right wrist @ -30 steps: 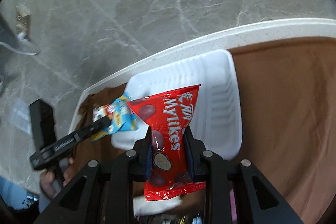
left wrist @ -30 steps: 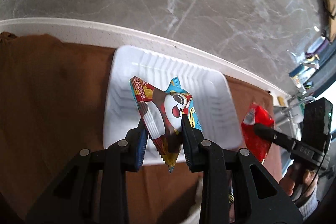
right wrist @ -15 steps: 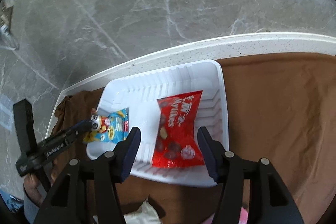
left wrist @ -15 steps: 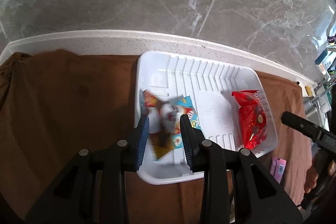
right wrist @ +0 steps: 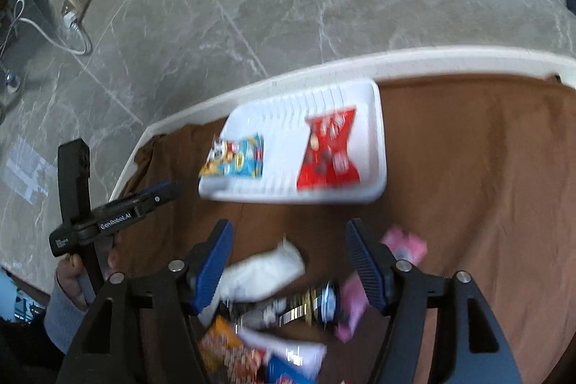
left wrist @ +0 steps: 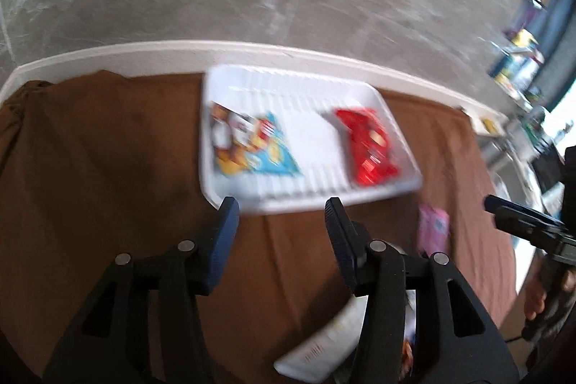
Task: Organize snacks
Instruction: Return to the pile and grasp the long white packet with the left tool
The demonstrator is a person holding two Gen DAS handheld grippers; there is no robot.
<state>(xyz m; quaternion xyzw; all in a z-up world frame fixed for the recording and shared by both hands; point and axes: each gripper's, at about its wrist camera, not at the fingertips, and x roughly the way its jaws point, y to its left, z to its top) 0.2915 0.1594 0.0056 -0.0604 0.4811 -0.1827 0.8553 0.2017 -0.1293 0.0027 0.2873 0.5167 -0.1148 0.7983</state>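
While both jaws are opening with nothing between them, the left claw and right claw hang near the white tray, where the blue packet and red packet lie apart.

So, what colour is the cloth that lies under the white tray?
The cloth under the white tray is plain brown; the right wrist view shows it best.

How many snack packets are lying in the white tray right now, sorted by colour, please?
Red packet: 1
Blue and yellow packet: 1
Total in the white tray: 2
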